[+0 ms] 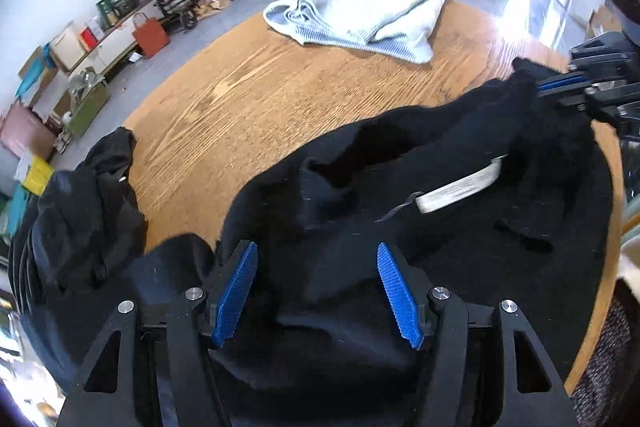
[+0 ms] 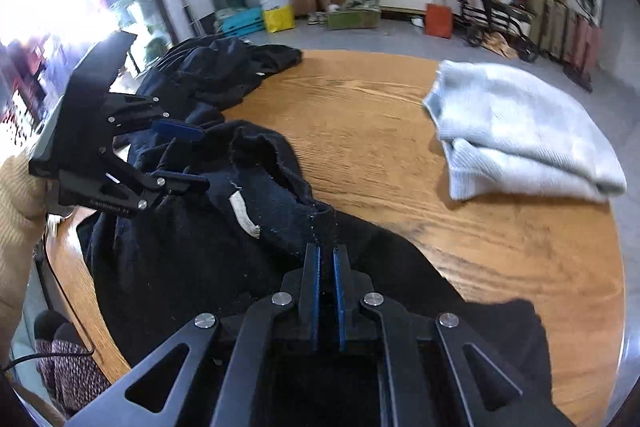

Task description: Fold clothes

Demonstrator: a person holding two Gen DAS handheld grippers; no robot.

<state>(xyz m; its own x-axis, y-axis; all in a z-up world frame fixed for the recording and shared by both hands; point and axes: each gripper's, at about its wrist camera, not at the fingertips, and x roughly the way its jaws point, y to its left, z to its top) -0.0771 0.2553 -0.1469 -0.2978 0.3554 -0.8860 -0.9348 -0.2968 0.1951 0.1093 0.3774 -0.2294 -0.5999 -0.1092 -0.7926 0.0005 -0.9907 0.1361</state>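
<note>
The black garment lies bunched at the desk's near edge. Our right tool is clamped on its hem; our left tool stands open over the cloth, gripping nothing. We should seat the left tool on the opposite hem corner, then pull taut. The folded pale sweater sits at the far edge.

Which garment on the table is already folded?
The light blue sweater at the far side, folded flat. The black garment pinched by the right gripper and the dark pile are rumpled.
</note>
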